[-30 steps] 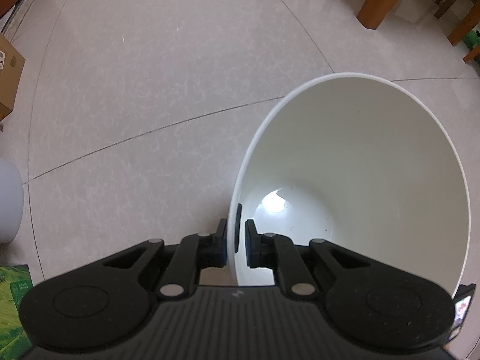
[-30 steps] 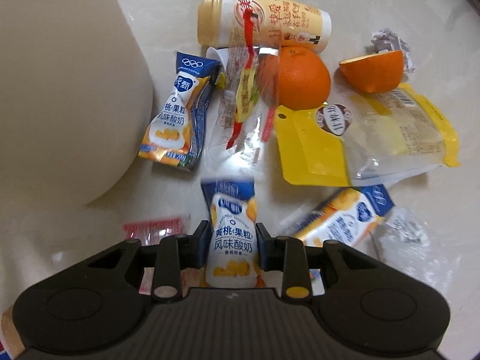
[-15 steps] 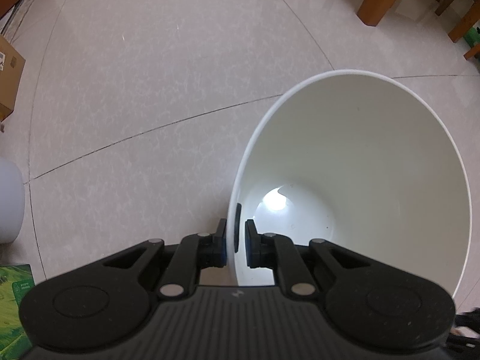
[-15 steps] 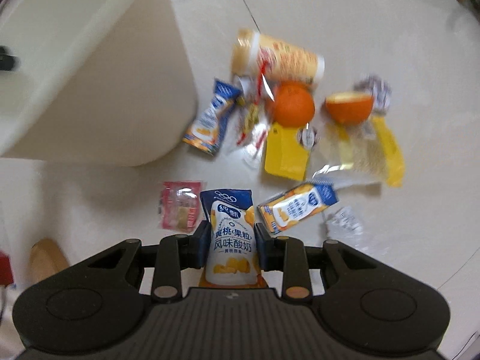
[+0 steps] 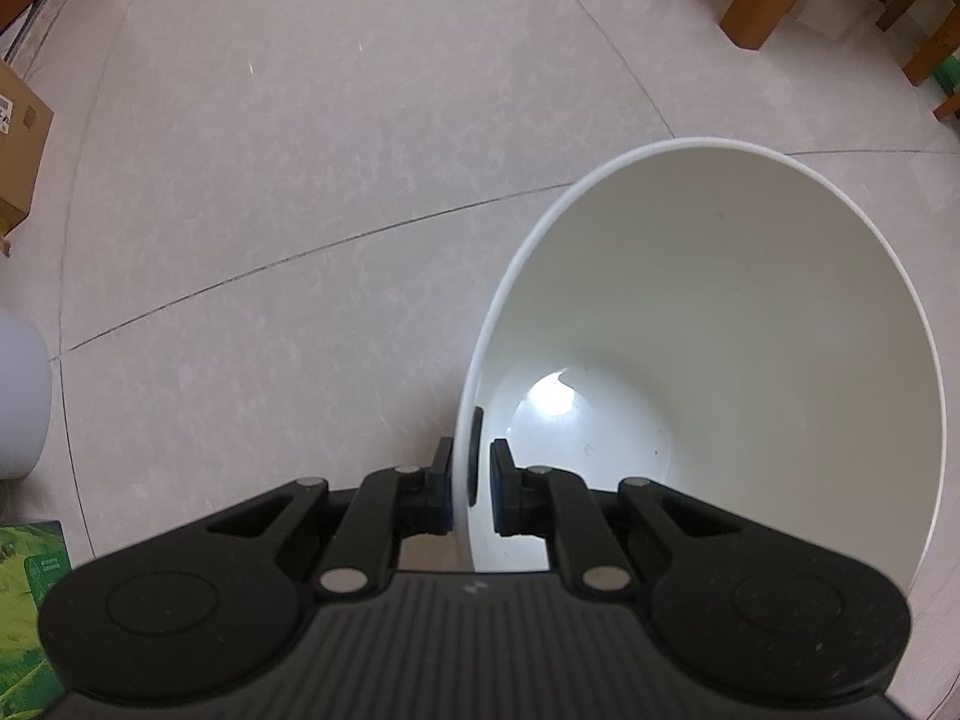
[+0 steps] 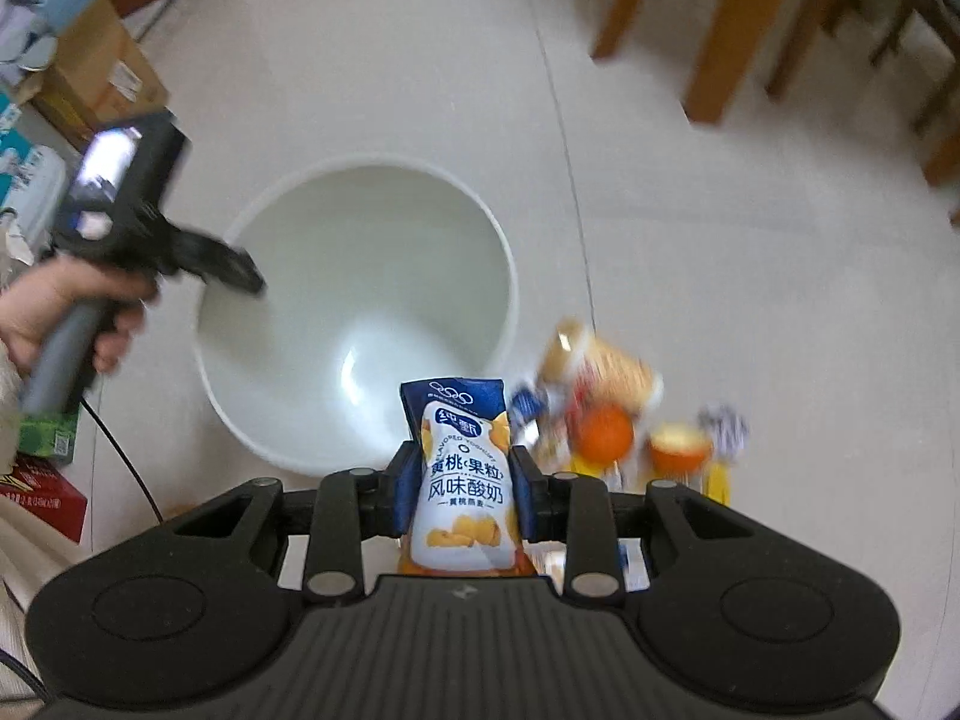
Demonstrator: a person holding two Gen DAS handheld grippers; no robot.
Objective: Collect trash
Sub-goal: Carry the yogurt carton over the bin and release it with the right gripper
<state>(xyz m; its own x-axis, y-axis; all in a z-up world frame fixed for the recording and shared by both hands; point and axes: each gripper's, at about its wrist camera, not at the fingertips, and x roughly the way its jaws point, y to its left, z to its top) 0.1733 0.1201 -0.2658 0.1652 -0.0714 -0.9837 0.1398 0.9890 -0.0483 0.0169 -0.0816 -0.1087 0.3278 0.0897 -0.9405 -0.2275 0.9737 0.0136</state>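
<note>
Tiled floor (image 5: 300, 150); right gripper (image 6: 461, 495) clamps blue-white yogurt pouch (image 6: 462, 480), left gripper (image 5: 471, 483) pinches white bin (image 5: 750, 300) rim

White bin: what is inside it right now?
The bin looks empty: bare white walls and a shiny bottom. The left gripper covers a small part of the near wall.

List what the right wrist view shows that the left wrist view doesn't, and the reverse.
Right wrist only: the yogurt pouch clamped in the right gripper, the litter pile with a whole orange, and the hand holding the left gripper.
Left wrist only: the left gripper pinching the bin's wall.
Both: the empty white bin, floor and wooden legs.
</note>
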